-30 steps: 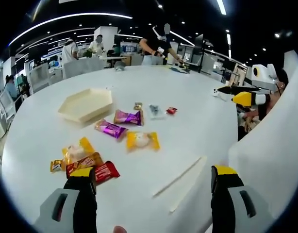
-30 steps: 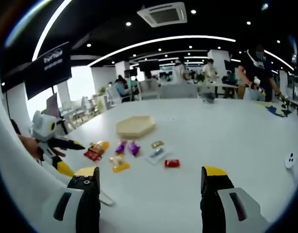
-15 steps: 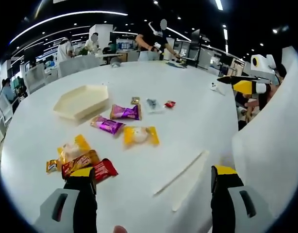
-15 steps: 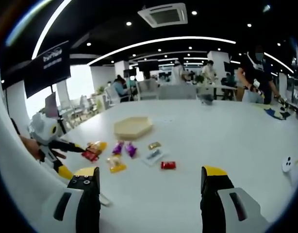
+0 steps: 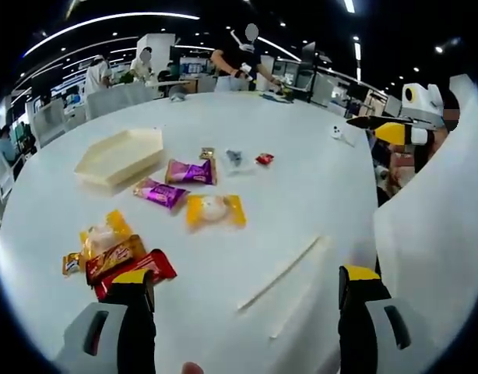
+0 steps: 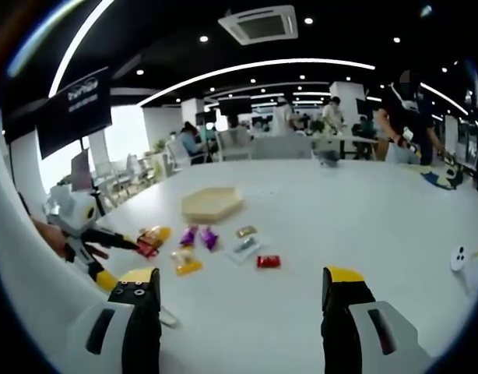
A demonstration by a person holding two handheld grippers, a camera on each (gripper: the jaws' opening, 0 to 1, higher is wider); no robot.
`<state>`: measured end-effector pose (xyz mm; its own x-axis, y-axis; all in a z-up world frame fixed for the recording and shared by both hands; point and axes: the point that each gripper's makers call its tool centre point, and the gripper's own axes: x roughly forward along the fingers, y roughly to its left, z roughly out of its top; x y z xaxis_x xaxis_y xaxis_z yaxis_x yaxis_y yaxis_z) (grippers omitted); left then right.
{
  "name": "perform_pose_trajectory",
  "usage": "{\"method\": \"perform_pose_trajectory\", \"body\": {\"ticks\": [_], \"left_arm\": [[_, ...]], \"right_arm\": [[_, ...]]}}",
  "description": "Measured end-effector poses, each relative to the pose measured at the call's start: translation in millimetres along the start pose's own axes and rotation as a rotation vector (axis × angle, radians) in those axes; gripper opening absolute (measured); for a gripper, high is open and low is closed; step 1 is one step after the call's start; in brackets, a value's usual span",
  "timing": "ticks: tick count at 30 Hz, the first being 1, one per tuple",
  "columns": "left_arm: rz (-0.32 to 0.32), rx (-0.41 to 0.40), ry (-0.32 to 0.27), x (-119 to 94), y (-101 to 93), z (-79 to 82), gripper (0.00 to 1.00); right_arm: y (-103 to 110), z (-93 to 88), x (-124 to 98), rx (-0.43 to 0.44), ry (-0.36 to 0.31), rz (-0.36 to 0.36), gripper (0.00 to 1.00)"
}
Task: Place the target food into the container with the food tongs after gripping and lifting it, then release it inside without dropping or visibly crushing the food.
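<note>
The food tongs, a pale, thin pair, lie flat on the white worktop between the spread fingers of the left gripper, closer to its right finger. Their long axis runs on a diagonal, from a near end toward the left to a far end toward the right, and the two arms part slightly at the near end. Nothing grips them. The left gripper's yellow-tipped black fingers stand wide apart and hold nothing.

Just beyond the left finger lies a red wrapped snack, touching a brown-orange one and, beyond that, a yellow packet. Farther out sits a yellow wrapped cake, its long axis across the view. Beyond it are two purple candies, one angled, one nearly level, then a small gold sweet, a clear packet and a small red sweet. The container, a cream hexagonal tray, rests at the far left of the group with nothing visible inside.

In the right gripper view, the right gripper hangs over bare worktop with its fingers also wide apart and empty. The snacks and tray lie well ahead of it to the left. The left gripper appears at the left edge, near the red snack. People stand at desks in the background.
</note>
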<state>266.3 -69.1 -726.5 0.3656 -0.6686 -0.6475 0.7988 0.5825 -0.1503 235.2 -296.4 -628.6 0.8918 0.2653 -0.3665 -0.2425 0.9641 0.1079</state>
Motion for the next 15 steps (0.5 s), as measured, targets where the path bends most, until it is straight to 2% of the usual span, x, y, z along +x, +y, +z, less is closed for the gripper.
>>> {"method": "perform_pose_trajectory", "body": {"ticks": [9,15], "left_arm": [[-0.012,0.017,0.015,-0.3,-5.1,-3.5,0.99],[-0.005,0.030,-0.004,-1.5,-2.9,0.9,0.99]], "right_arm": [[-0.5,-3.7,-5.3,0.003,0.005,-0.006,0.86],[0.9,-3.3,-4.5,-0.015,0.007,-0.003,0.86]]}}
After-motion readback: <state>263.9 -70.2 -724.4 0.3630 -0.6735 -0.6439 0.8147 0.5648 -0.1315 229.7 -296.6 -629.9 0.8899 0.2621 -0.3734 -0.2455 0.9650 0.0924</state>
